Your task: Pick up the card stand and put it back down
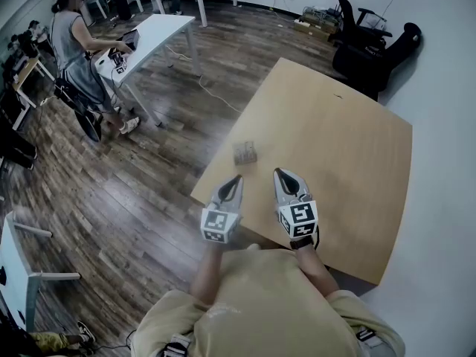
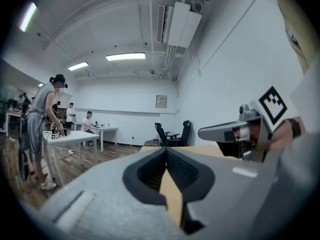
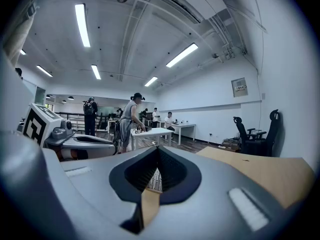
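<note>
Wooden table: one card stand; left gripper, right gripper both closed.

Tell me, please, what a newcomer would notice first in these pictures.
Two grey grippers with marker cubes, the left gripper and the right gripper, hover side by side, both shut, over the near edge of a light wooden table. Just ahead of them stands a small card stand, untouched. At far left a person stands at a white desk.
</note>
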Demonstrator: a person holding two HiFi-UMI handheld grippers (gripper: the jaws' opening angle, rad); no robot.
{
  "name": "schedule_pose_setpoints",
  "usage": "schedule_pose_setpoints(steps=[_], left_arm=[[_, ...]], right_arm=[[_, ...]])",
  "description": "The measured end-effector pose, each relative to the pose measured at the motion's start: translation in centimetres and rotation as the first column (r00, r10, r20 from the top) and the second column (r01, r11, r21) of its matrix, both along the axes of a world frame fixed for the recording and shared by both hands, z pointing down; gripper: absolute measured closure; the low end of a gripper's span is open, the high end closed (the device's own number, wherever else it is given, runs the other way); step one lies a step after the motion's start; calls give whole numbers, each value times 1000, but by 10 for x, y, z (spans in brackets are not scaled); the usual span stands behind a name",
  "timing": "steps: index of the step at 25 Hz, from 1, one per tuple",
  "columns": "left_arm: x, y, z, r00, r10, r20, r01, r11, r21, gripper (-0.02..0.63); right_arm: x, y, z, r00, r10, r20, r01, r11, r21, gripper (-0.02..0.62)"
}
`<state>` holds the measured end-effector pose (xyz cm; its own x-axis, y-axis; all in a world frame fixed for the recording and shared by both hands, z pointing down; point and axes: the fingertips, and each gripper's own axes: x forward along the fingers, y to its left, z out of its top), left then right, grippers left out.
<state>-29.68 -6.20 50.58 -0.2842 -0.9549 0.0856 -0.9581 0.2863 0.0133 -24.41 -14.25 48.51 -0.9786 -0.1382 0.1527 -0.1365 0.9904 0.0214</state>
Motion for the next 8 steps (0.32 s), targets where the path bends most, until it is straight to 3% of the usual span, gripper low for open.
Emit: schedule_pose_setpoints(steps=[8], left_arm=[[-5,-11,5,1000,18,-25,-19,1000,-12,604]], right_arm=[[-11,-10,4,1000,8,-18,-9,1000,-20,591]])
